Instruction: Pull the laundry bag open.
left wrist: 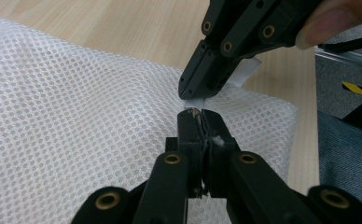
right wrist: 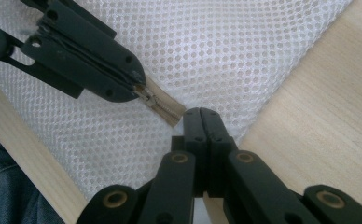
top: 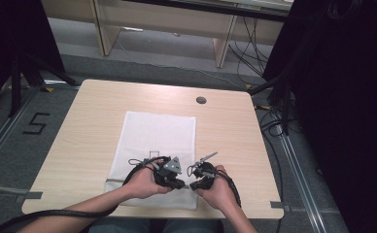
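- The white mesh bag (top: 157,145) lies flat on the tabletop (top: 79,145), its near edge just in front of me, and both my tongs meet at that edge.
- My left tongs (left wrist: 198,112) are clenched on the small metal zipper pull (right wrist: 144,93), which shows at their tip in the right gripper view, with the beige zipper tape (right wrist: 165,108) running out from it.
- My right tongs (right wrist: 201,112) are clenched too, tips pressed against the mesh right at the end of the tape; in the left gripper view a strip of white tape (left wrist: 195,101) sits at their tip, so I judge they pinch the bag's end as an anchor.
- To do this step well I'd keep the right grip firm and still, then draw the left tongs along the line of the zipper, low and parallel to the bag, not lifting.
- A pull off that line could snag mesh in the slider or slip the tiny pull out of the pads.
- Both hands sit close together at the near edge, forearms converging, with the tongs pointing inward towards each other, tips almost touching.
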A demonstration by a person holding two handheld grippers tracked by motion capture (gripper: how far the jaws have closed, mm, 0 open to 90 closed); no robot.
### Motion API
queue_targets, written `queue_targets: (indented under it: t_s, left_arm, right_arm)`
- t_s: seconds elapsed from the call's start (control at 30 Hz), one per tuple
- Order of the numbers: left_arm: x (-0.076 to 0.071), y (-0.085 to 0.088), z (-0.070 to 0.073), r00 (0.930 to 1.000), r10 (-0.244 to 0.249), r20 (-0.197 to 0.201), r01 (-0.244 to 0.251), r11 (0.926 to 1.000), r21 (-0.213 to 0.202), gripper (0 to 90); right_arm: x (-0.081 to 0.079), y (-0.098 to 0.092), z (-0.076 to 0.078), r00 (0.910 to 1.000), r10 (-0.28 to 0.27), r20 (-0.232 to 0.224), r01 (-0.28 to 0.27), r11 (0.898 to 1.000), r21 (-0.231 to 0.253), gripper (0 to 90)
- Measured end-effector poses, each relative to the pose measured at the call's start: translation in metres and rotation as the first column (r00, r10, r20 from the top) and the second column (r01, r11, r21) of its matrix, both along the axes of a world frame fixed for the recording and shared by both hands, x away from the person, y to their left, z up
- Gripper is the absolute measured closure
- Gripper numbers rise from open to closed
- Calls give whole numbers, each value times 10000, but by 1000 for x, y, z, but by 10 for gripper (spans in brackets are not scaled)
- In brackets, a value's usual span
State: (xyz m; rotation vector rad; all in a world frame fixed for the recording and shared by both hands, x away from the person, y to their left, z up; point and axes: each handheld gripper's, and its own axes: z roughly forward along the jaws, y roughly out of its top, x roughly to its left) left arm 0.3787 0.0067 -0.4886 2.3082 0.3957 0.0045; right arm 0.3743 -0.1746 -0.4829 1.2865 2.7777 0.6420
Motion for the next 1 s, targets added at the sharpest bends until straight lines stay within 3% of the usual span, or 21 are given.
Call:
queue_targets:
  t_s: [0.47, 0.63, 1.0]
  left_arm:
    - [-1, 2, 1, 9998, 131, -119, -131, 9999, -38, 873]
    - [0, 3, 2, 10000, 24, 24, -24, 10000, 25, 873]
    - [0, 5, 3, 10000, 63, -70, -64, 9999, -106, 873]
  right_arm:
    - [-1, 1, 1, 9999, -119, 0, 119, 9999, -93, 900]
    - [0, 1, 0, 9999, 35, 112, -34, 10000, -83, 900]
    - [0, 1, 0, 9997, 122, 199, -120, 9999, -97, 900]
